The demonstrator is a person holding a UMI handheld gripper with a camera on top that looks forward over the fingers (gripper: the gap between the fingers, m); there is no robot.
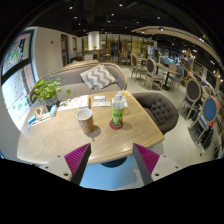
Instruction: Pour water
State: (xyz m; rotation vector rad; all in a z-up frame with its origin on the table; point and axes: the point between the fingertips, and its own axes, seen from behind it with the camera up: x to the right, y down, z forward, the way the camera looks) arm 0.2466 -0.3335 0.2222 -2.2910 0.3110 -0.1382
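Observation:
A clear water bottle (118, 108) with a green label stands upright on the light wooden table (60, 135). Just left of it sits a pale paper cup (86, 120). Both lie well beyond my gripper (112, 160), whose two fingers with magenta pads (76, 157) stand wide apart over the table's near edge. Nothing is between the fingers; the gripper is open.
A potted green plant (46, 92) stands at the table's left end, with papers (100, 100) lying behind the bottle. A grey sofa with a patterned cushion (98, 77) sits beyond the table. A dark chair (160, 108) is at the right, more chairs farther back.

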